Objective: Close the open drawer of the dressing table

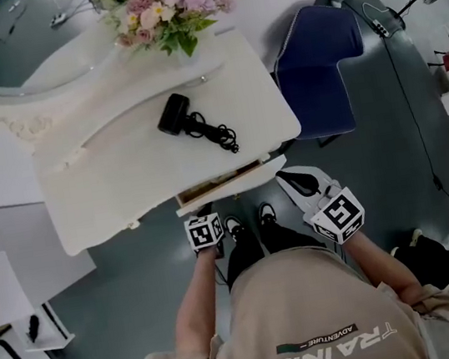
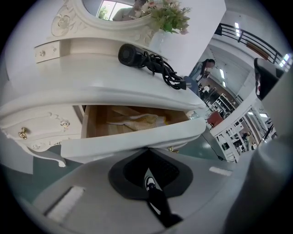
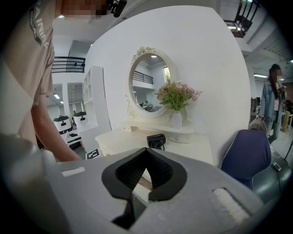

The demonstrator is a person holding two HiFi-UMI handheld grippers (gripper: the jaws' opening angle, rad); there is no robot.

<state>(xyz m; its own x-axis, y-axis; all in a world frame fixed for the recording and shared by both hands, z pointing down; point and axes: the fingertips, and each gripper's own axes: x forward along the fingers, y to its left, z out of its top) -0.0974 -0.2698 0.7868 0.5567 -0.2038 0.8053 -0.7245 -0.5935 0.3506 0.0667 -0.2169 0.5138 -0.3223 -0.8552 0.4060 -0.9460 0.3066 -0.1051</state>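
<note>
Left hand-held gripper (image 2: 147, 153), jaws closed and empty, sits just before the drawer (image 2: 132, 139), open under the table's (image 1: 123, 178) front edge; press its front squarely, evenly inward; right hand-held gripper (image 3: 146, 153), likewise closed and empty, hovers near the drawer's right end.

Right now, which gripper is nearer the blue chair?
Right. The right gripper hangs short of the blue chair; the left gripper is farther left, at the front of the open drawer.
</note>
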